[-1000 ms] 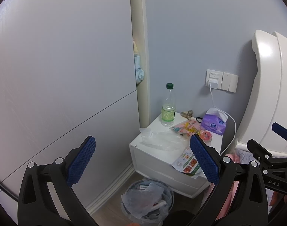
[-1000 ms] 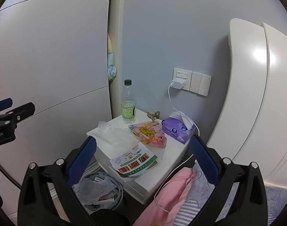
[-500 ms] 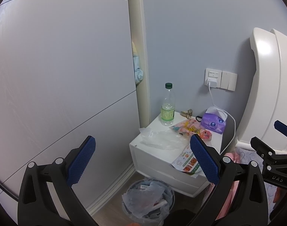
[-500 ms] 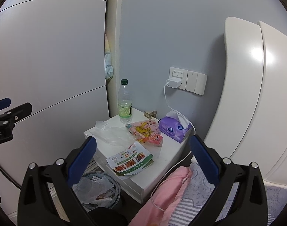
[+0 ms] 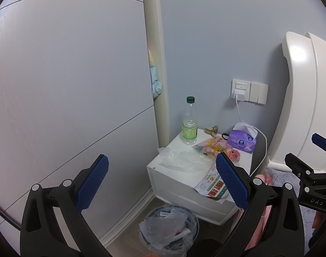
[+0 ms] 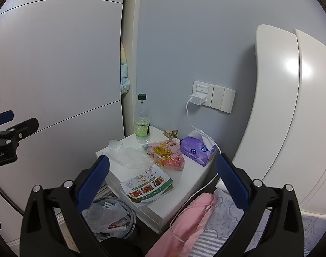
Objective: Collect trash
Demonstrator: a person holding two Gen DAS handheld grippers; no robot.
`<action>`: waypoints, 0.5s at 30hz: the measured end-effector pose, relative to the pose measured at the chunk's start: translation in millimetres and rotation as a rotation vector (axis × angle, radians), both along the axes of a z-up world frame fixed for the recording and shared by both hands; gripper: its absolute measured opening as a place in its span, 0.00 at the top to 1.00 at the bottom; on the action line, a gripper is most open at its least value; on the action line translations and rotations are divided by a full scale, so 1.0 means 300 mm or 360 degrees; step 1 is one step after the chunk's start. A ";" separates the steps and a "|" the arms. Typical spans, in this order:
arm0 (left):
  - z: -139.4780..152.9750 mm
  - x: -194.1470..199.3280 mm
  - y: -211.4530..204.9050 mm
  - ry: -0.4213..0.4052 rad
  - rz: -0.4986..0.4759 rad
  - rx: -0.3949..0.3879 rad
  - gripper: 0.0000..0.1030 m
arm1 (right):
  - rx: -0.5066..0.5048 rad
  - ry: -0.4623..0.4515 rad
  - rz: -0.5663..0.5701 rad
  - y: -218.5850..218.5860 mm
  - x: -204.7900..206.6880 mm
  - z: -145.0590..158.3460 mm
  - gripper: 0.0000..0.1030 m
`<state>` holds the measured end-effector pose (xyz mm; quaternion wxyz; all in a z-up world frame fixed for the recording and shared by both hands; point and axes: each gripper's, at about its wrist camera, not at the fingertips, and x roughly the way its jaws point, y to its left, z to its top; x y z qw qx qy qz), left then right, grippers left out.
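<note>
A white nightstand [image 5: 163, 171] [image 6: 180, 201] carries a clear plastic bag [image 5: 180, 160] [image 6: 128, 156], a pink snack wrapper [image 5: 214, 147] [image 6: 167, 154], a printed flyer [image 5: 212, 184] [image 6: 145, 184] and a green-capped bottle [image 5: 189, 122] [image 6: 142, 120]. A lined trash bin [image 5: 169, 229] [image 6: 109, 218] stands on the floor in front. My left gripper [image 5: 160, 182] and right gripper [image 6: 163, 182] are both open and empty, well back from the nightstand.
A purple tissue pack [image 5: 242, 141] [image 6: 197, 152], a small brown object [image 6: 170, 133] and a white charger cable [image 6: 190, 115] share the nightstand. A white headboard [image 6: 280, 117] and pink bedding [image 6: 197, 218] lie right. A grey wardrobe [image 5: 66, 85] stands left.
Both grippers have drawn slightly back and shifted, so the nightstand sits a little farther away. Nothing on it has moved. Both grippers stay open.
</note>
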<state>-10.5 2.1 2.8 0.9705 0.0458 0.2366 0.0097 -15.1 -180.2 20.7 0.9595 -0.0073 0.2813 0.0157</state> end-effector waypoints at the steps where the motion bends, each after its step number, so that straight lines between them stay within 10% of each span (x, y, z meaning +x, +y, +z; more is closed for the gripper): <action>1: 0.001 0.002 0.000 0.0000 0.0000 -0.0002 0.05 | 0.0000 0.0000 0.0003 -0.001 0.001 0.000 0.06; 15: -0.015 0.015 0.012 0.0017 0.0001 -0.0008 0.05 | -0.0017 0.0001 -0.0006 -0.002 0.008 -0.006 0.06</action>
